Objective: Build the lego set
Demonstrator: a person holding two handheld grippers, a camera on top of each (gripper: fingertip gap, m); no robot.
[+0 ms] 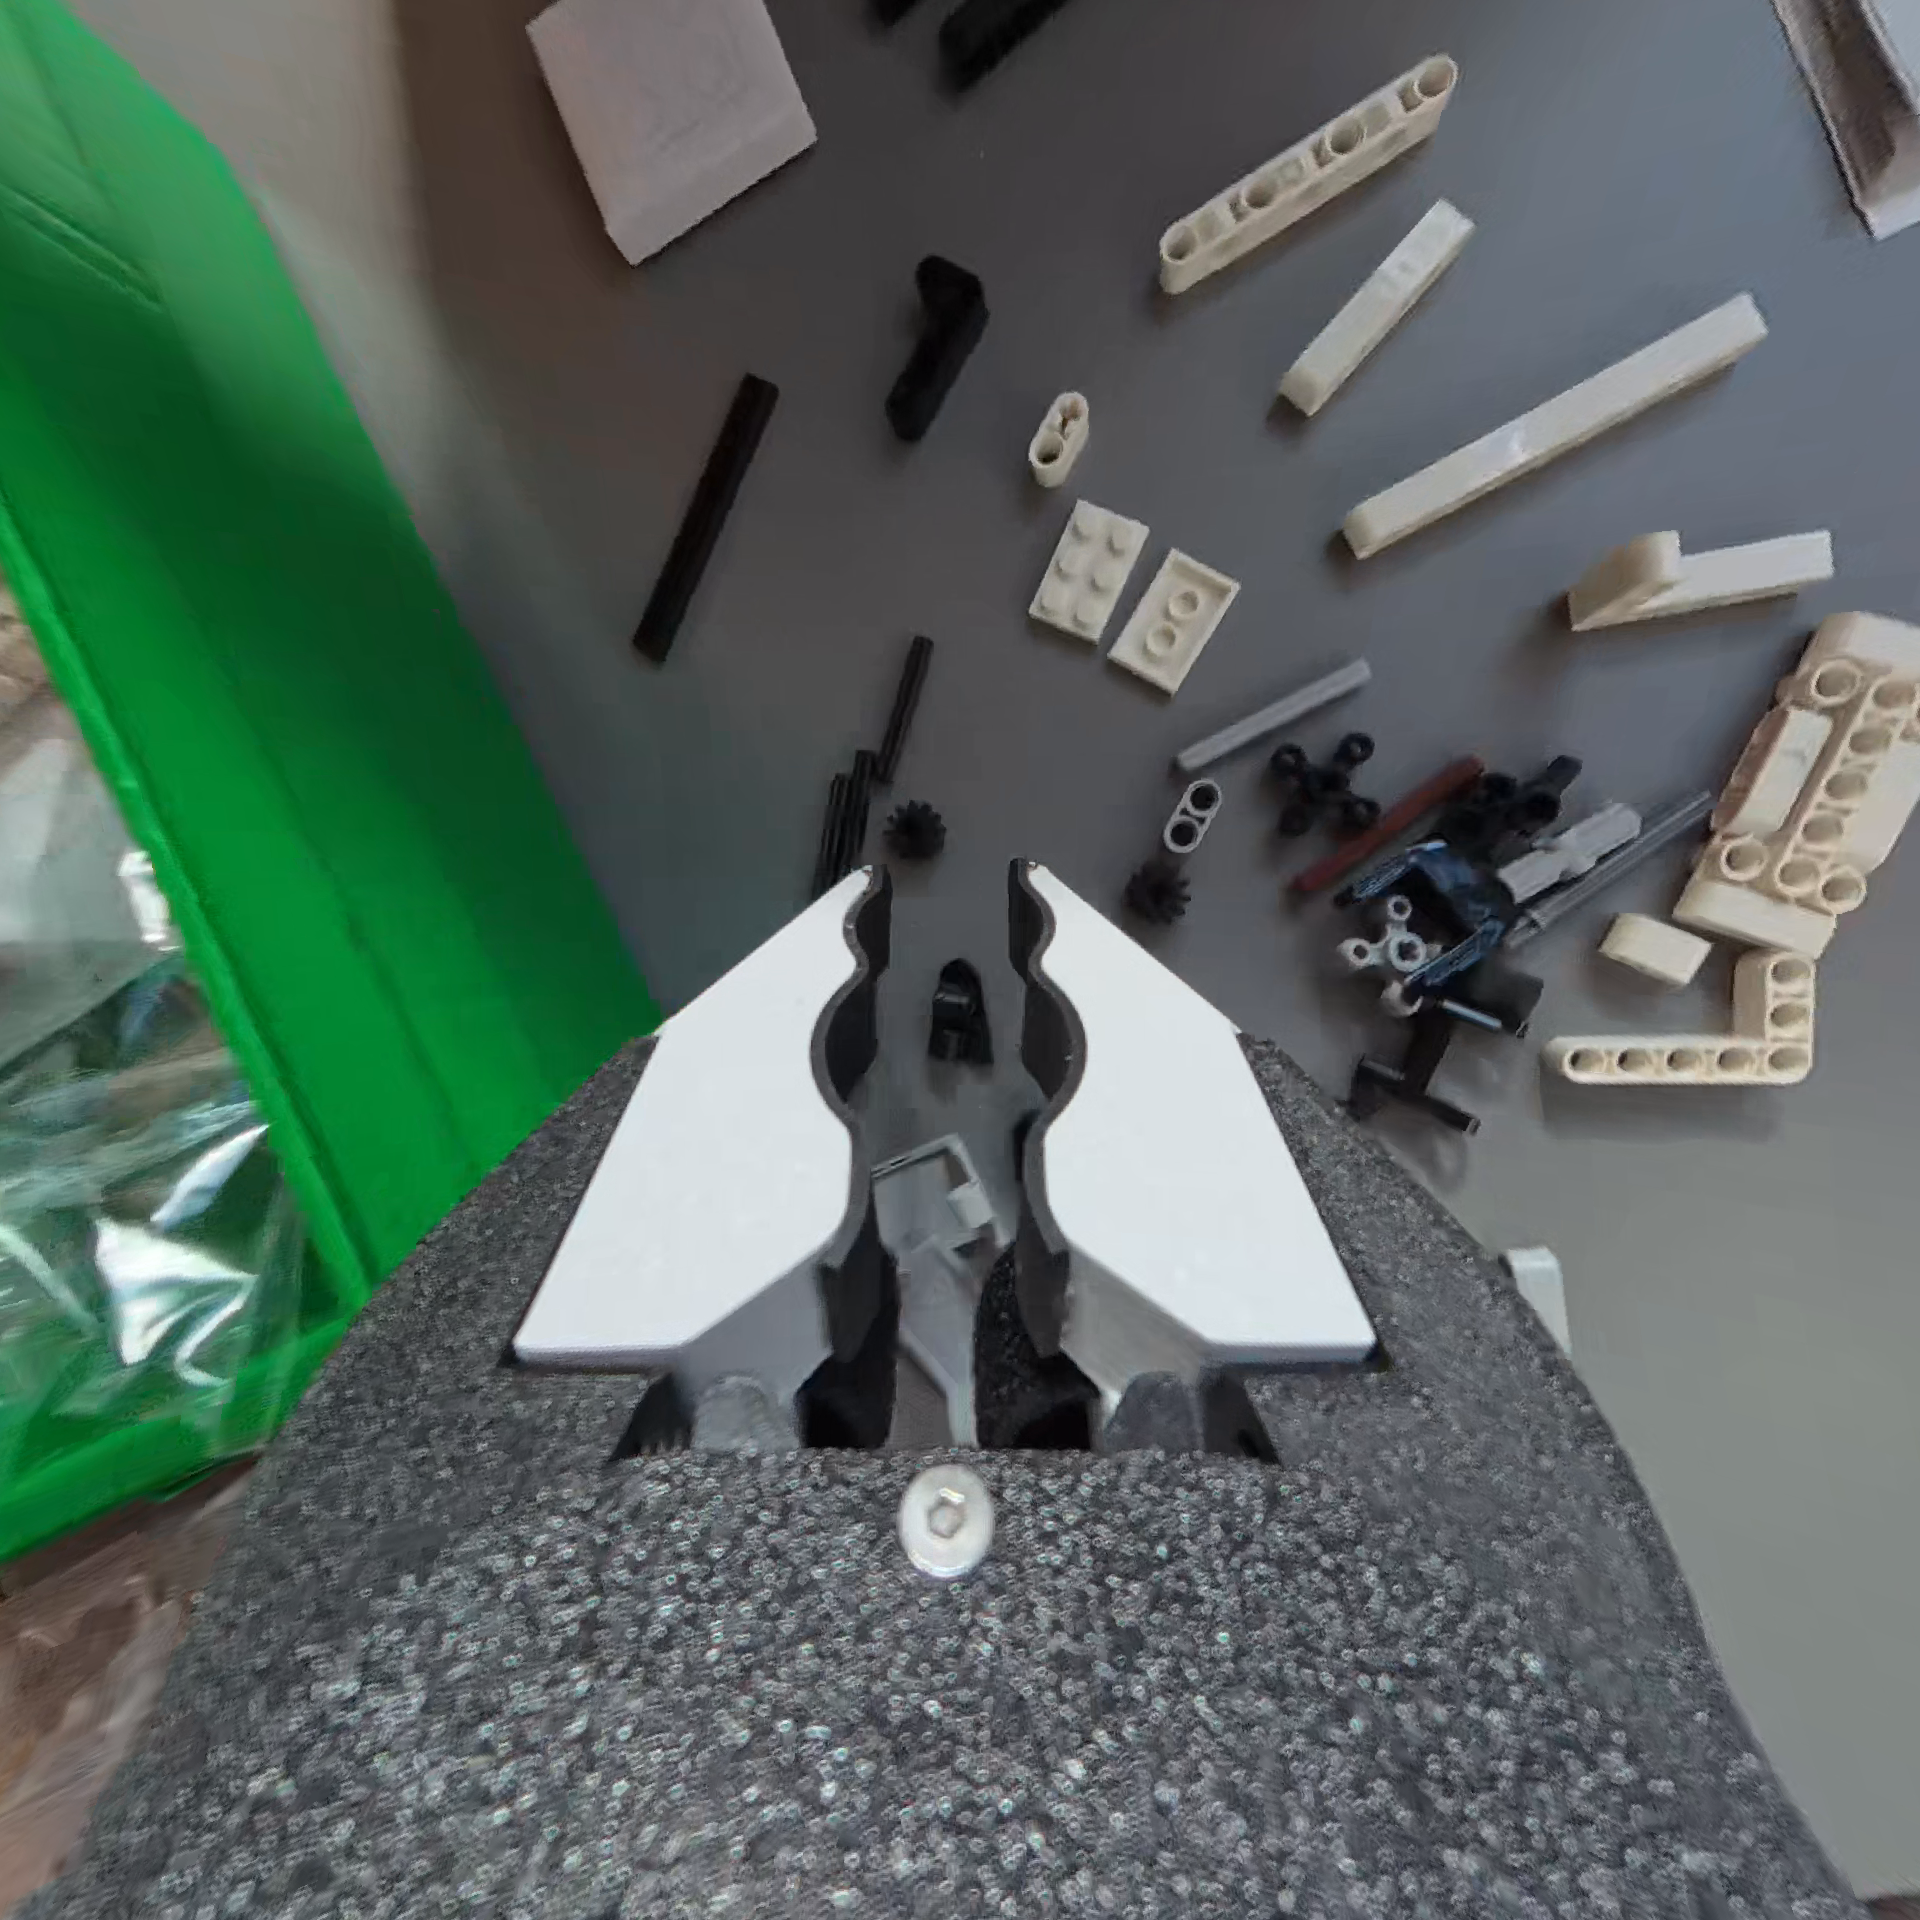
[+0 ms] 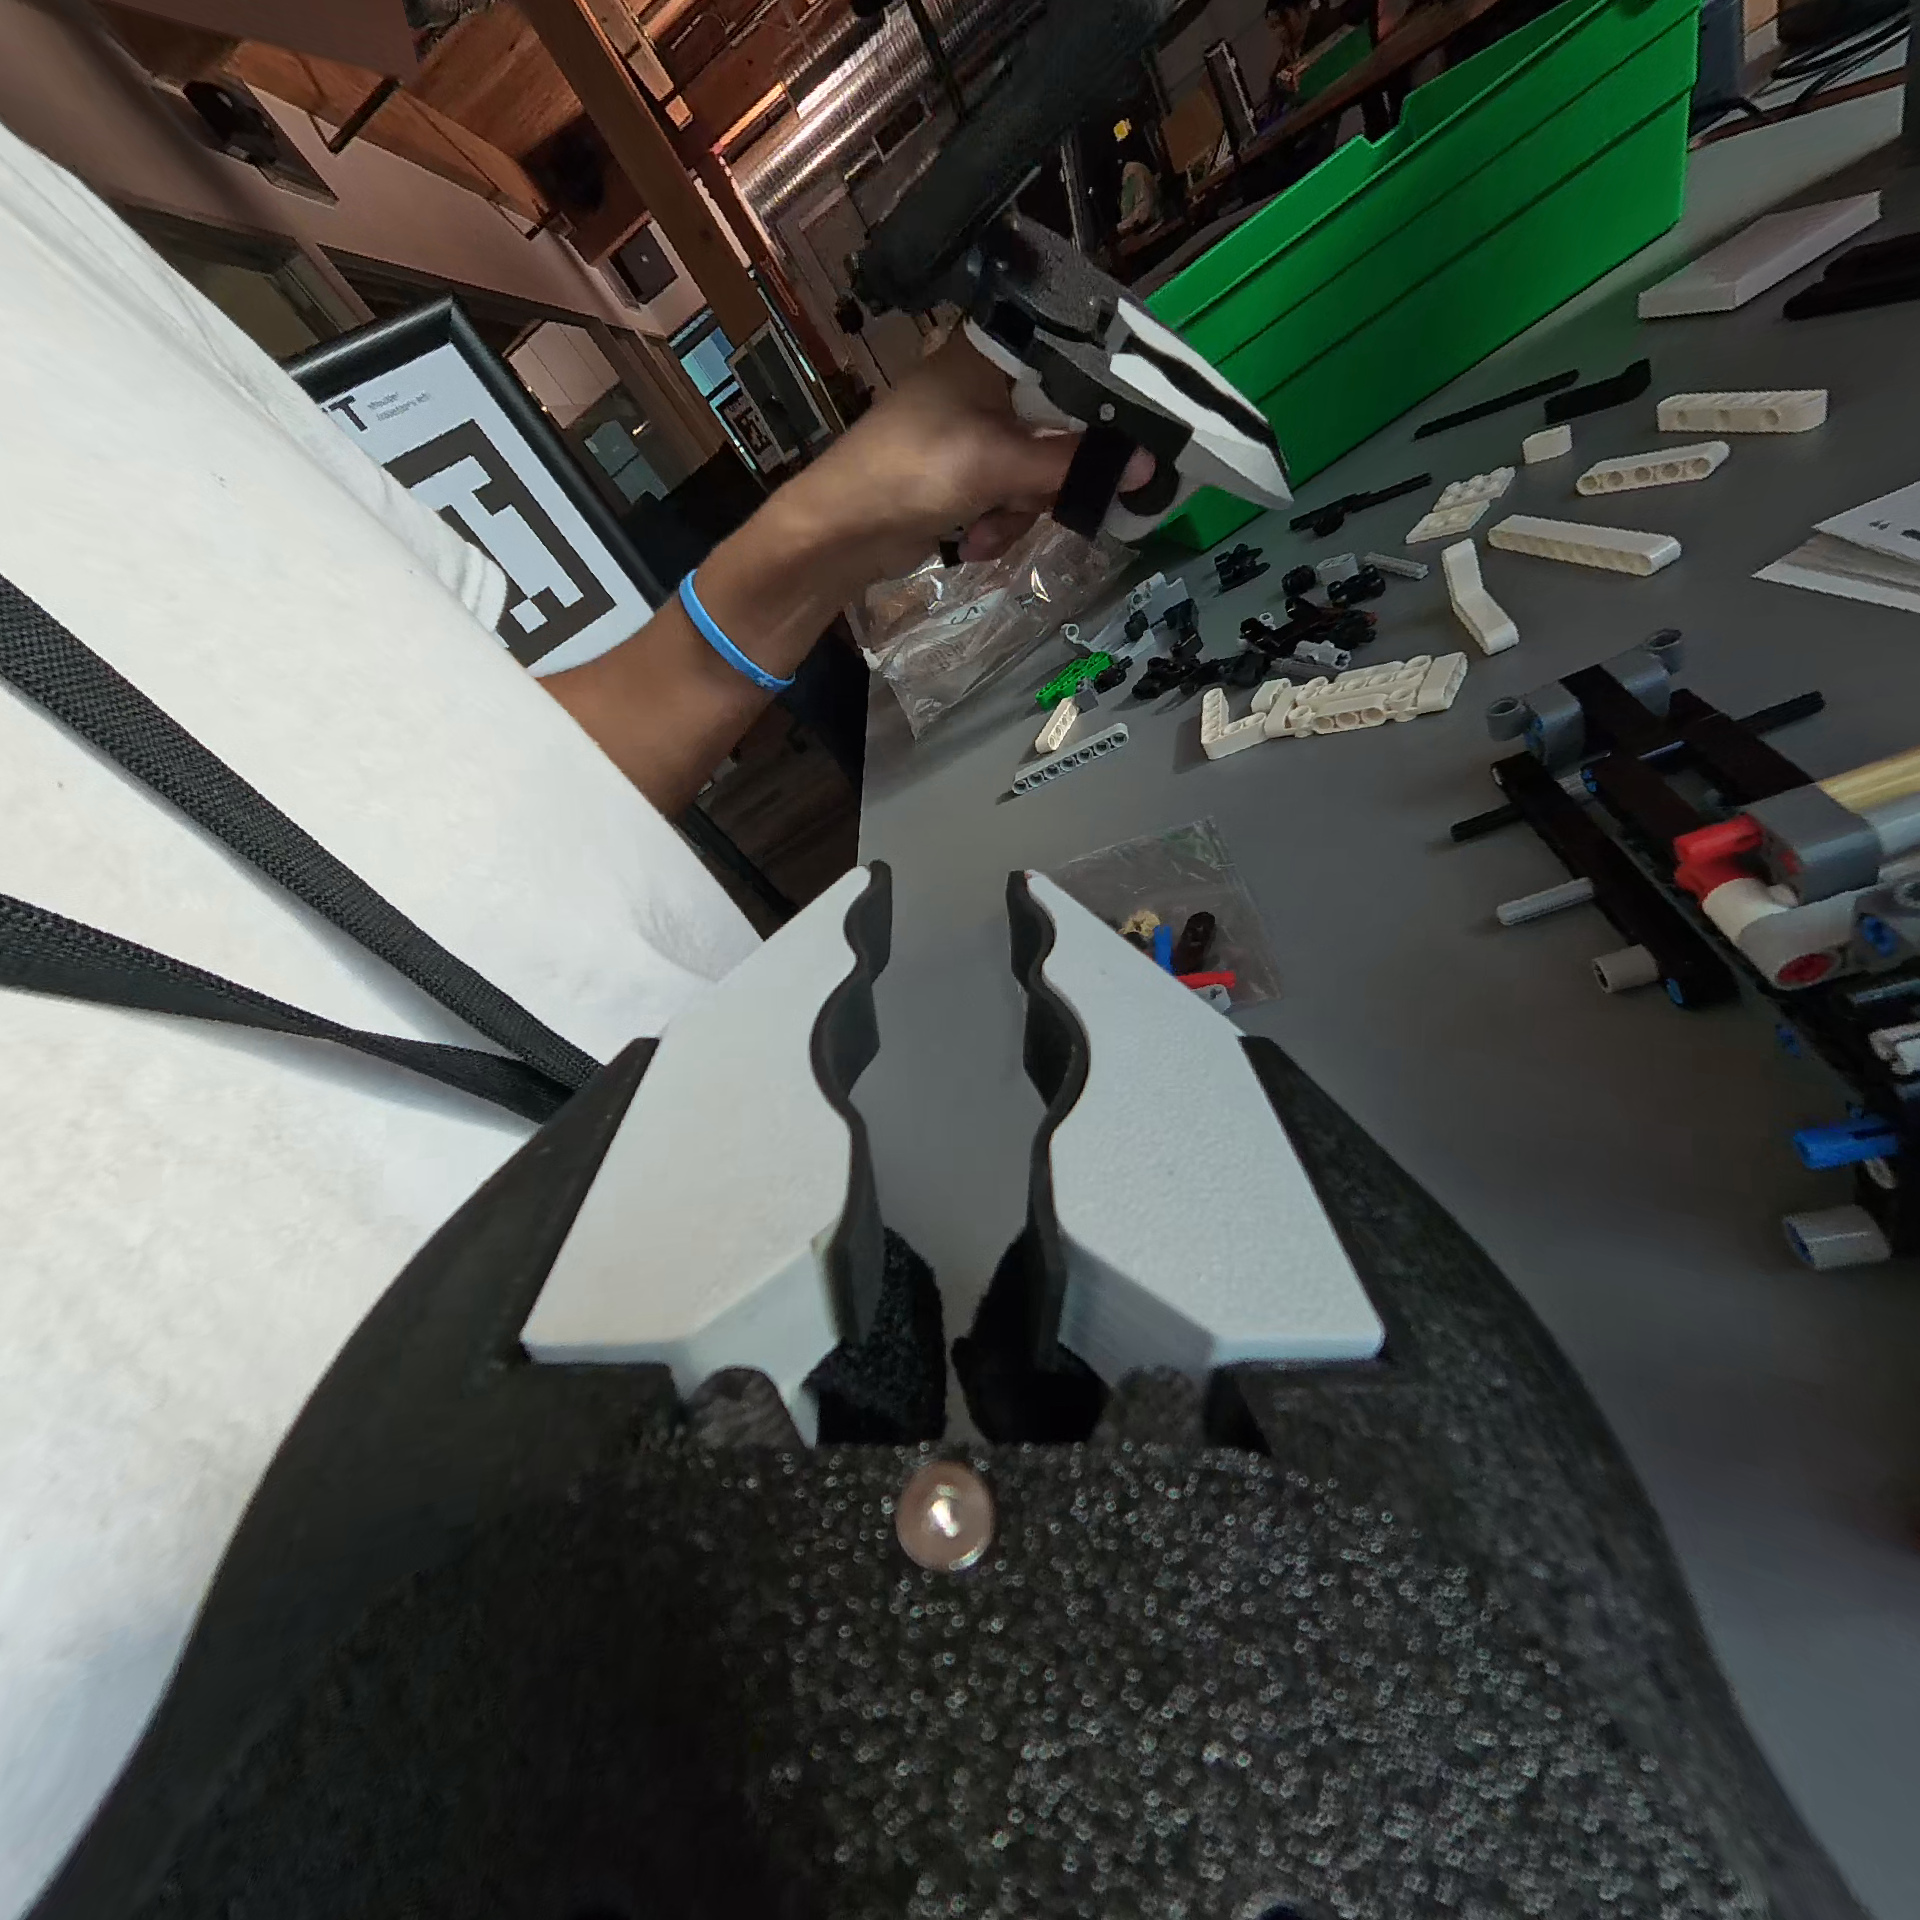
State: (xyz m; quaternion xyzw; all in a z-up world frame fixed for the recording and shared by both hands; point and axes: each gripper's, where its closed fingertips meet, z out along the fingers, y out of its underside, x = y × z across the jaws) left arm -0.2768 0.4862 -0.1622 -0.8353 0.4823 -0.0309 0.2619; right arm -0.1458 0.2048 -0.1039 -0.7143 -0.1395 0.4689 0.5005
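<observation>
Hovering over the grey bench (image 1: pixel 644 727), the left gripper (image 1: pixel 948 883) has its fingers spread and bare; a small black plastic connector (image 1: pixel 956 1013) lies on the bench below the gap, untouched, with two black toothed gears (image 1: pixel 914 831) just beyond the tips. Rightward, the right gripper (image 2: pixel 948 883) also has spread fingers holding nothing, beside a clear plastic bag of small coloured parts (image 2: pixel 1195 935).

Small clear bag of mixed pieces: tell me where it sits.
Right wrist view: the small clear bag lies on the grey table, just right of the right tool.
</observation>
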